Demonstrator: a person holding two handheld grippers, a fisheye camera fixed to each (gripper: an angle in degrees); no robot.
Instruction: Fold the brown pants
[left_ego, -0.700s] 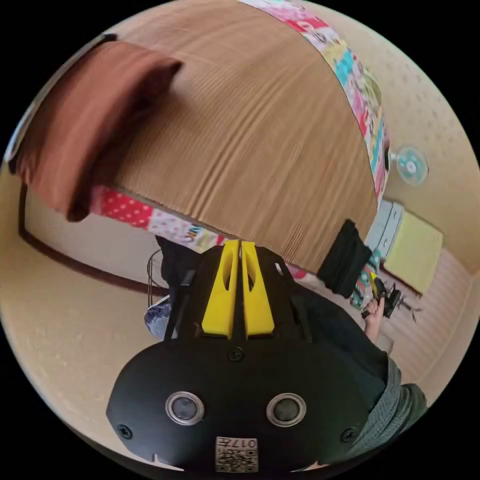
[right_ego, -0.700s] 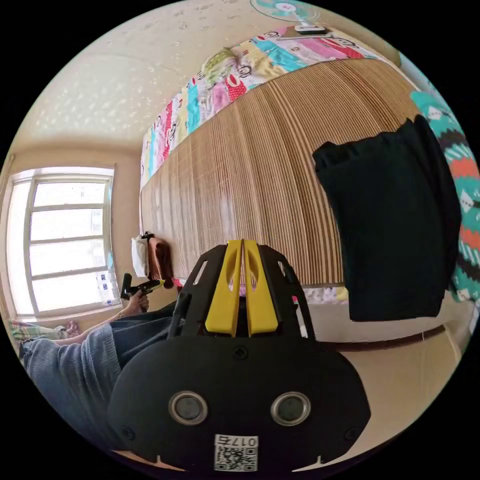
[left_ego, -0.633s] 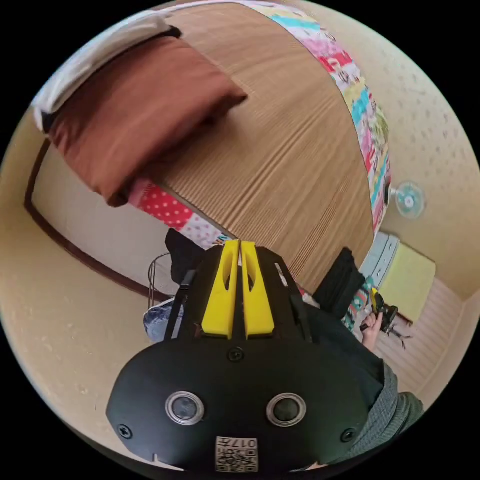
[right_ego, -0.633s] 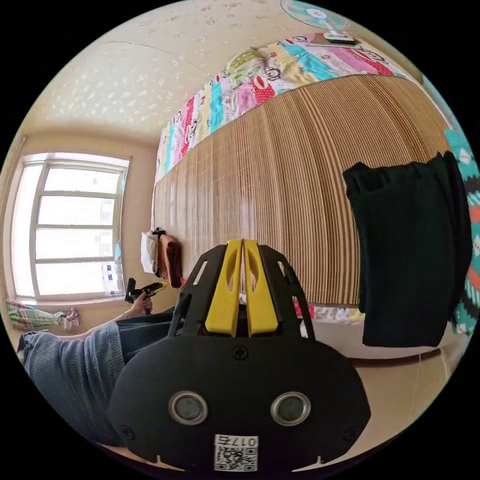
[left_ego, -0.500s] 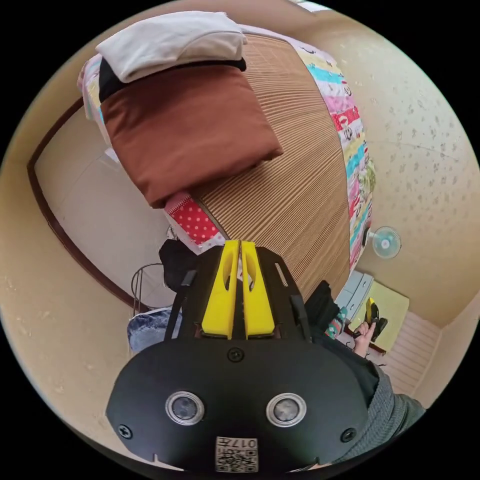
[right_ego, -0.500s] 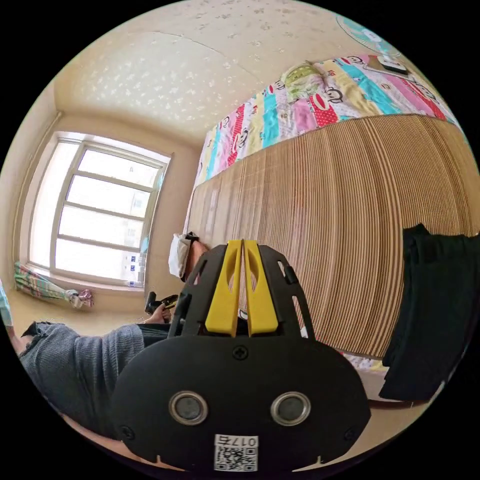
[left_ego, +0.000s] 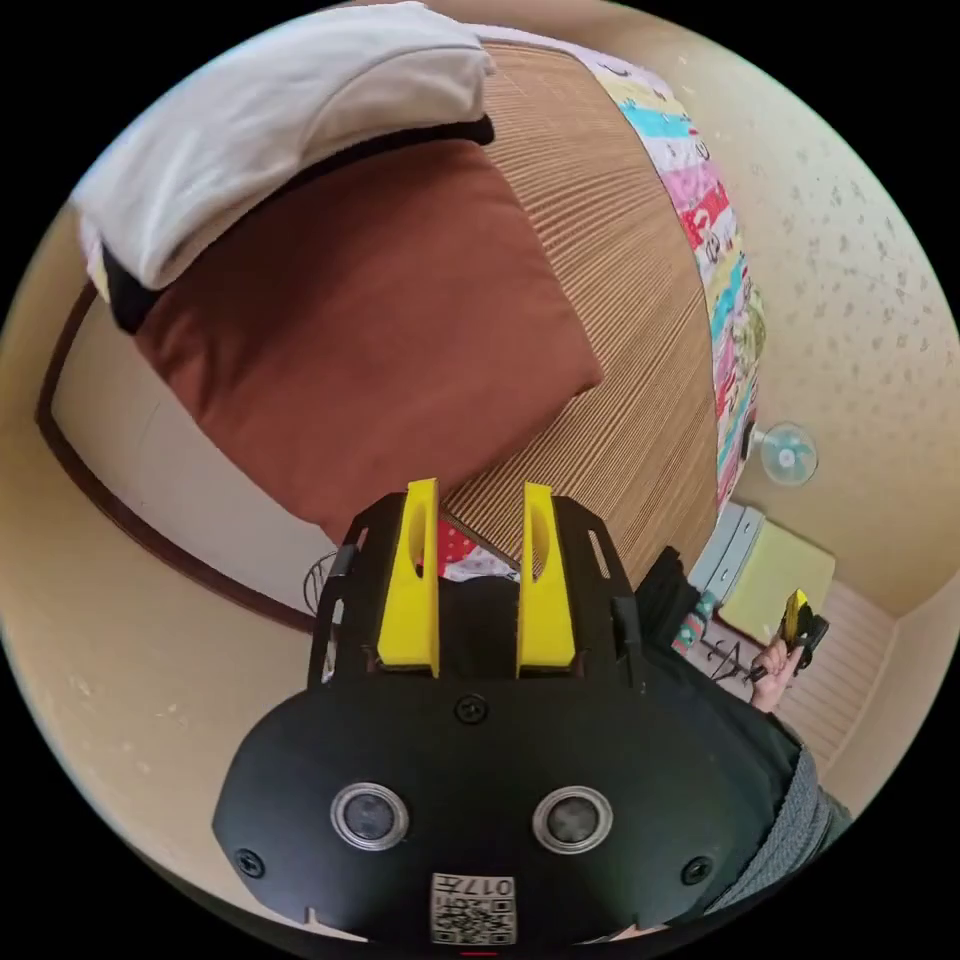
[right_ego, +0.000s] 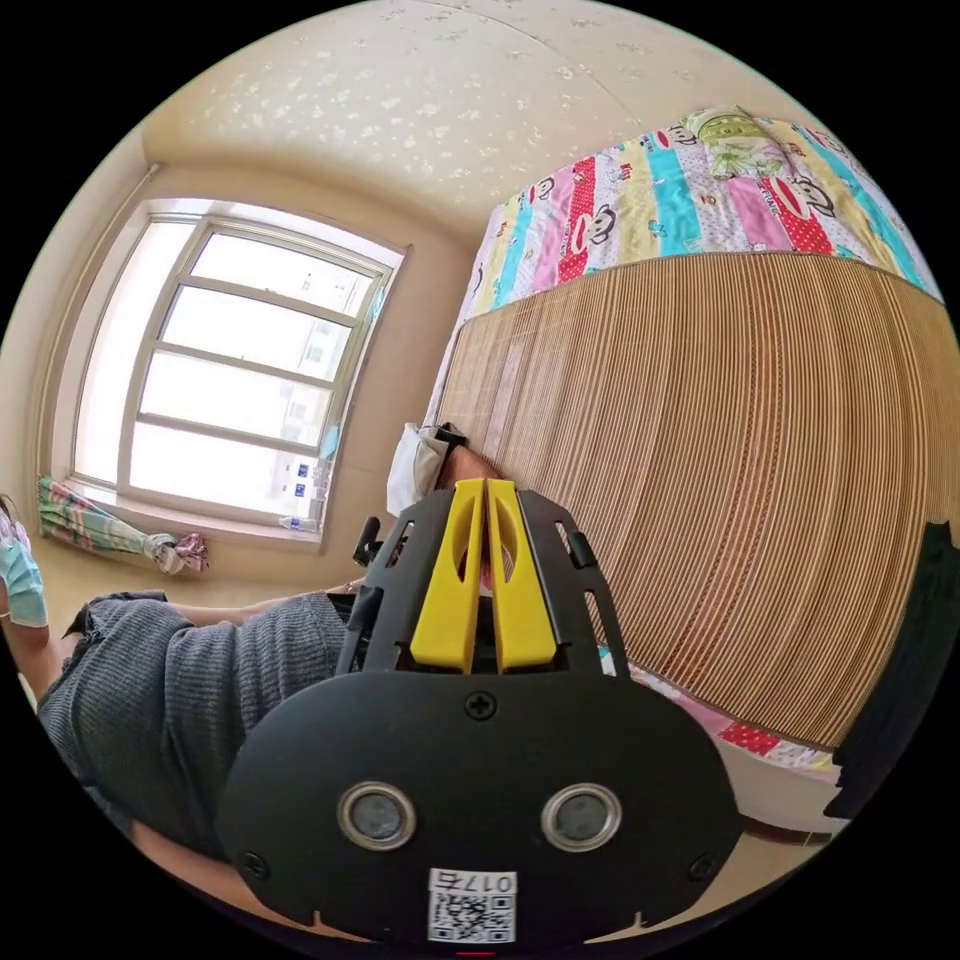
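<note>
The brown pants (left_ego: 370, 330) lie folded on the bamboo mat (left_ego: 620, 300) at the bed's corner, with one end past the mat's edge. A white garment (left_ego: 270, 130) rests beside them over a black layer. My left gripper (left_ego: 480, 488) is open just short of the pants' near edge, with nothing between its jaws. In the right gripper view my right gripper (right_ego: 485, 487) is shut and empty, well away from the pants (right_ego: 472, 462), which show small at the mat's far end beside the white garment (right_ego: 412, 468). A hand holds the right gripper (left_ego: 800, 622) far off in the left gripper view.
A folded black garment (left_ego: 672, 598) hangs over the bed's edge, also seen in the right gripper view (right_ego: 900, 680). A patchwork sheet (right_ego: 680, 200) borders the mat (right_ego: 720, 450). There is a window (right_ego: 240, 370), a fan (left_ego: 787, 453) and a yellow-topped cabinet (left_ego: 775, 580). The person's grey sleeve (right_ego: 180, 690) is close.
My left gripper's jaws have opened, and its camera has come closer to the brown pants. The right gripper view has swung from the black garment toward the window; that gripper stays shut.
</note>
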